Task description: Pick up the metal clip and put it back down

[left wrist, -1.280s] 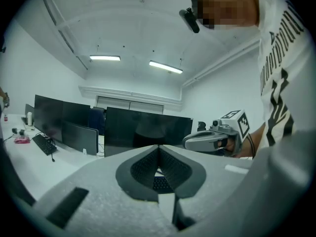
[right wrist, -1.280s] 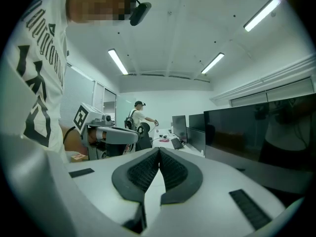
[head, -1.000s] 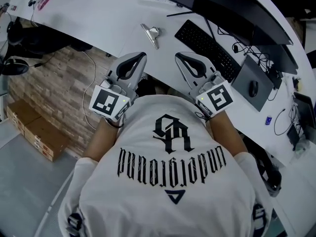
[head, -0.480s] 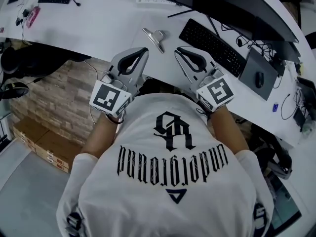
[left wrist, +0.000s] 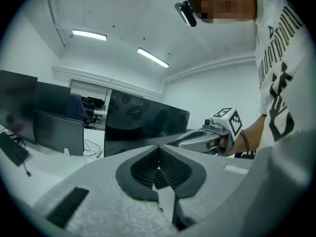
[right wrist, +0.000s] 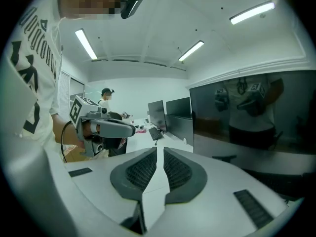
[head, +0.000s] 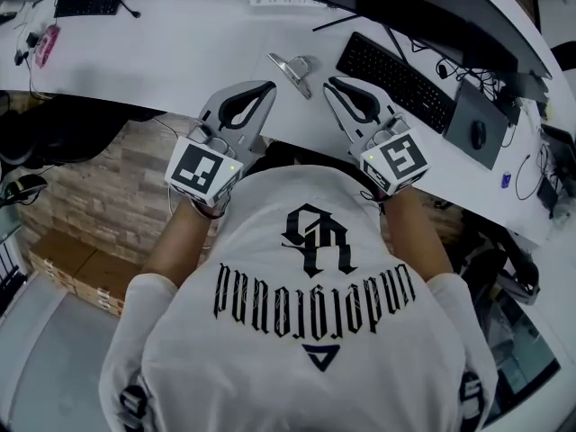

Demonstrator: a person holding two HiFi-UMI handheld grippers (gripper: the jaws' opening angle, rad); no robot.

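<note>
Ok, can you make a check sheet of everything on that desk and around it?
Surface: curved white desk.
Job's things: shiny metal clip lying on the desk, untouched.
Clutter: black keyboard, dark mouse, small pink object.
Grippers: left gripper fingers shut, empty; right gripper fingers shut but for a thin slit just opened, empty; both short of the clip.
Cables: black leads beside the keyboard.
Surroundings: dark monitors, brick-pattern surface under the desk, brown cardboard boxes.

Metal clip [head: 292, 68] is laid on desk [head: 180, 52], at 1 o'clock of left tongs [head: 266, 88], 11 o'clock of right tongs [head: 333, 85]. Keyboard [head: 400, 81] is placed at clip's 3 o'clock.
</note>
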